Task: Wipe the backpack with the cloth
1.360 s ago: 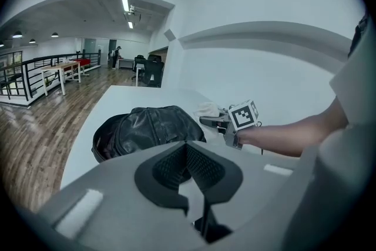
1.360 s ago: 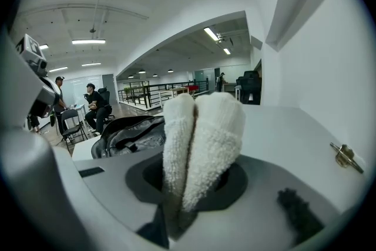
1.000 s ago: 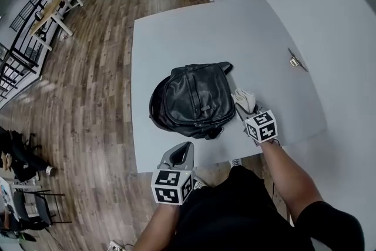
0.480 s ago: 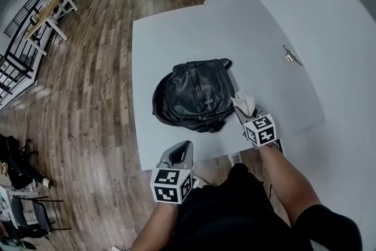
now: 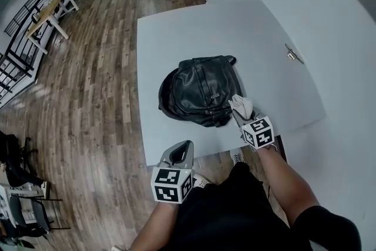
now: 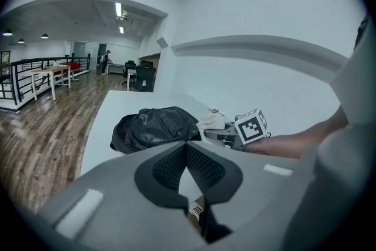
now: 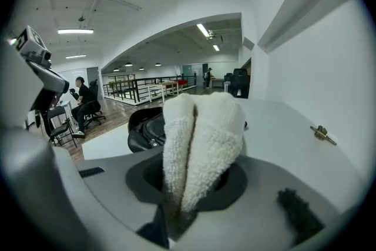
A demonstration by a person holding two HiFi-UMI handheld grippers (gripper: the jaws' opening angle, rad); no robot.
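While left fingers meet empty, right fingers clamp cloth.

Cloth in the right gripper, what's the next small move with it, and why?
Probably slide the right gripper forward and left, so the cloth held in its fingers drags across the backpack. The cloth sits at the backpack's near right edge, whether touching is unclear, and nearly all the black surface lies beyond it.

Lower centre of the head view, the left gripper is grey moulded plastic with a white cube of black square markers. The right gripper, lower right, bears a matching marker cube. Black ribbed pads line the left one's inside. The person wears a black short sleeve and black clothing.
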